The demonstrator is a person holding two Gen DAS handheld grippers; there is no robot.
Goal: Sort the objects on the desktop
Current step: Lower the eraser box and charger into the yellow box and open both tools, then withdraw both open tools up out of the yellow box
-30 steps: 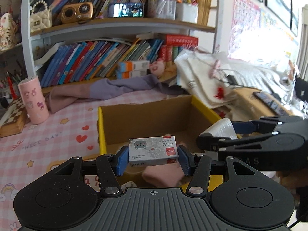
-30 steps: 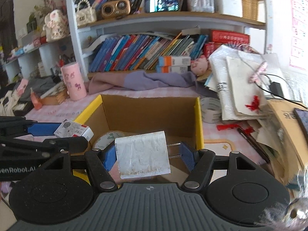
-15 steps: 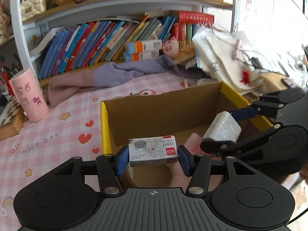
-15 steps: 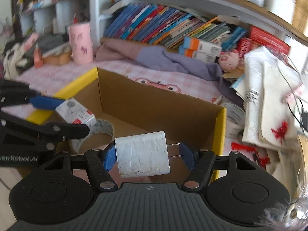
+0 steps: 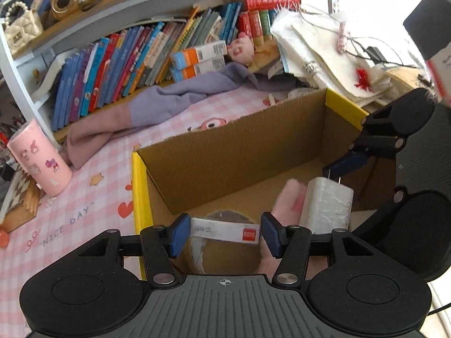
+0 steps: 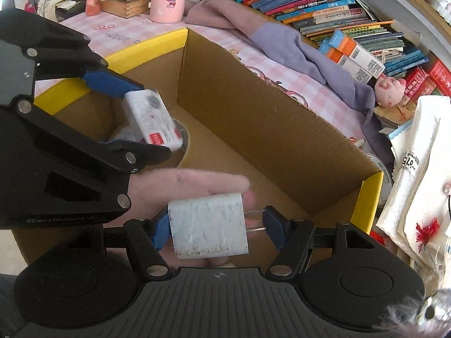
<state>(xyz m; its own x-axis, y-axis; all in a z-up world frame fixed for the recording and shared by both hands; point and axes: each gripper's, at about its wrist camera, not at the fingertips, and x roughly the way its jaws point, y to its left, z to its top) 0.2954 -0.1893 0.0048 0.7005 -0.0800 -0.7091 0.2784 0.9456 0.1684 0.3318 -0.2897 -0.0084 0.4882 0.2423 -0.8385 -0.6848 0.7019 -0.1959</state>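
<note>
An open cardboard box (image 5: 239,152) with yellow rims lies below both grippers. My left gripper (image 5: 224,233) hangs over its near left corner, jaws opening. The small white staple box (image 5: 225,229) with a red label tilts between the blue pads, with a gap on each side. Under it lies a tape roll (image 5: 197,250). My right gripper (image 6: 217,225) is shut on a white charger plug (image 6: 208,225), whose prongs point at the right pad. It hovers inside the box over a pink object (image 6: 191,180). From the right wrist the staple box (image 6: 152,118) shows between the left fingers.
A pink cup (image 5: 39,157) and a wooden chess box (image 5: 17,197) stand left of the cardboard box on the pink checked mat. A purple and pink cloth (image 5: 169,98) lies behind it, below shelves of books. White bags (image 5: 324,42) and cables pile up at the right.
Both grippers have sunk into the cardboard box. The left jaws have widened and the staple box has tipped forward, loose between them. The right gripper rolled, still holding the charger plug.
</note>
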